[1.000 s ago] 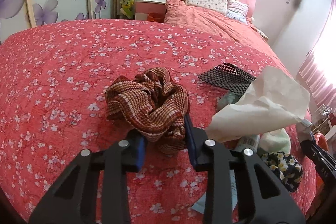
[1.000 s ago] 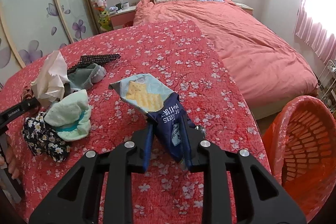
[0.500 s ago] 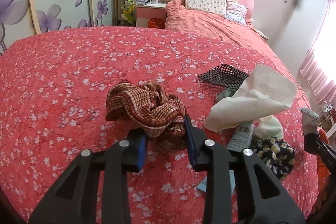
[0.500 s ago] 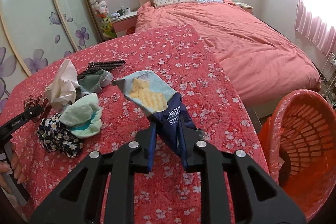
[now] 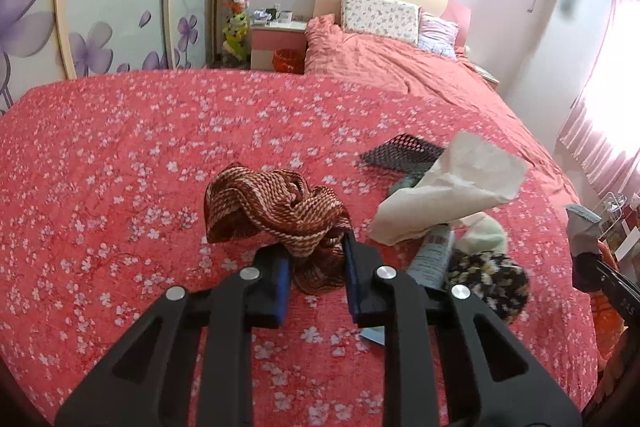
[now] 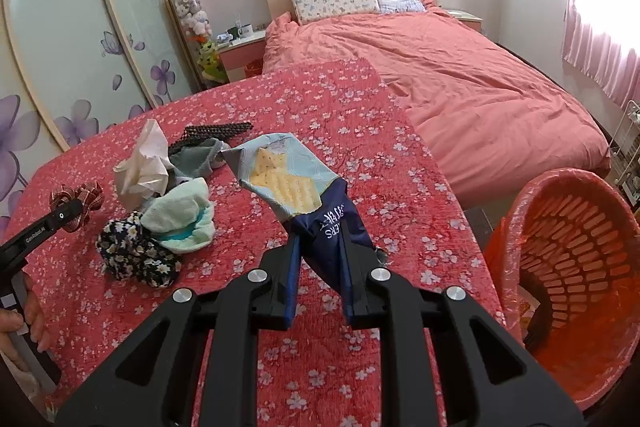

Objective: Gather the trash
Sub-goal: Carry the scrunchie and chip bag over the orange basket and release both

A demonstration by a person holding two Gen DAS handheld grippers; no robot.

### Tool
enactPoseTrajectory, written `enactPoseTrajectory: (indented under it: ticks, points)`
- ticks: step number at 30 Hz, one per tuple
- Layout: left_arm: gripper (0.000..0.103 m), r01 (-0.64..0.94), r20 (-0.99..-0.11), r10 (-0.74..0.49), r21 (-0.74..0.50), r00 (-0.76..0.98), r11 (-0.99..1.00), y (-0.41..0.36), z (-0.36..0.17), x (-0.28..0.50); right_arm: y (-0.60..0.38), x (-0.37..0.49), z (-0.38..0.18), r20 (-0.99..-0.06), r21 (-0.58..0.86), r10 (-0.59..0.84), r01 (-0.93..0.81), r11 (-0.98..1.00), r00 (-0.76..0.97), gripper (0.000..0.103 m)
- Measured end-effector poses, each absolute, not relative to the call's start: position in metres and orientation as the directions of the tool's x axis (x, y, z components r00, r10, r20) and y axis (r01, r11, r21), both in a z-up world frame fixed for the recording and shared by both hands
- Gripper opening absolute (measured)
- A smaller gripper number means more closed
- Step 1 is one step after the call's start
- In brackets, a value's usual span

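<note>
My left gripper (image 5: 316, 269) is closing its fingers on the brown striped cloth (image 5: 276, 213), which is between them above the red flowered surface (image 5: 120, 155). My right gripper (image 6: 320, 269) has its fingers clamped on the cracker wrapper (image 6: 296, 187), near the orange basket (image 6: 568, 267).

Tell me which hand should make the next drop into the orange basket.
Right. The right tool grips the cracker wrapper, and the orange basket sits just to its right. The left tool is closing on the brown striped cloth, probably not trash.
</note>
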State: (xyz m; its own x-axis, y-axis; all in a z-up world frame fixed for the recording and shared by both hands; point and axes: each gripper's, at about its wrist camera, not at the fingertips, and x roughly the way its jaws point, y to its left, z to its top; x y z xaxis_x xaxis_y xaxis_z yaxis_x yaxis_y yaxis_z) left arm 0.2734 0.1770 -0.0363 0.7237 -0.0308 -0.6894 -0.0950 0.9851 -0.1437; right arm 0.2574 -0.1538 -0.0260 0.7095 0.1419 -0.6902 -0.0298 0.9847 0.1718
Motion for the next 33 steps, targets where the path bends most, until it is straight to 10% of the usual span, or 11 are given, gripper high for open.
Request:
enactPoseTrajectory:
  ticks: [33]
  points:
    - [0.023,0.364,-0.569,-0.373,-0.135,0.733,0.922,-0.040,0.060,0.189,-0.265,0.156,0.035,-0.534,0.265,0.032,0.131,0.955,0.845,0.017]
